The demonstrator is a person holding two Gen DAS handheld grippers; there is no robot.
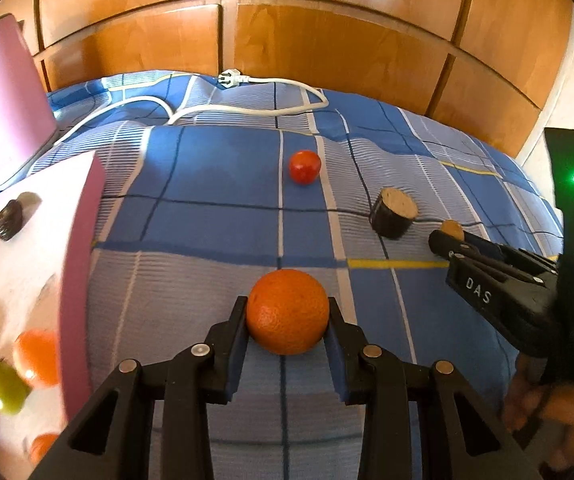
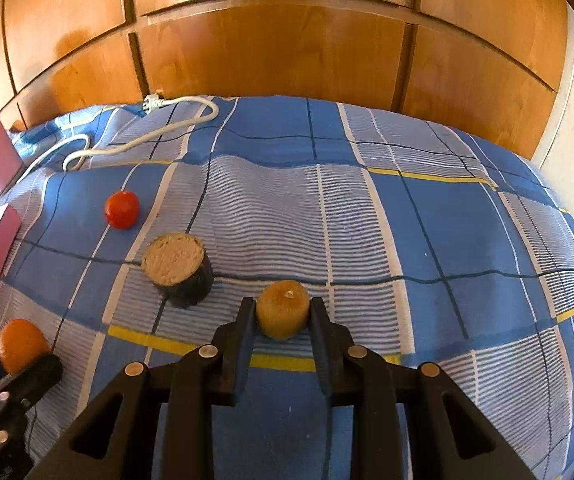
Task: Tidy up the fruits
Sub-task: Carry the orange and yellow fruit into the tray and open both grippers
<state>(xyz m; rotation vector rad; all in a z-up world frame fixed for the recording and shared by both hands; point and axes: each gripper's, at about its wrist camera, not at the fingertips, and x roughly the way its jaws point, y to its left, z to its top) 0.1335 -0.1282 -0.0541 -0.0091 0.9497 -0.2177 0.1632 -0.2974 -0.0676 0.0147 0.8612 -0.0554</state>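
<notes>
With the left gripper [image 1: 287,312] clamped on the orange [image 1: 287,311] beside the pink box [image 1: 81,280] on the left and the right gripper [image 2: 283,312] pinching a tan carrot chunk [image 2: 283,314] near the dark-skinned slice [image 2: 177,274], either round piece could roll free onto the soft bedspread [image 2: 407,220].

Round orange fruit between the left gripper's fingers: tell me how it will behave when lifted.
The round orange fruit looks firm, so it probably holds shape. Its curved sides touch the left gripper narrowly, so it may slip. If released on the blue checked bedsheet, it would likely roll.
</notes>
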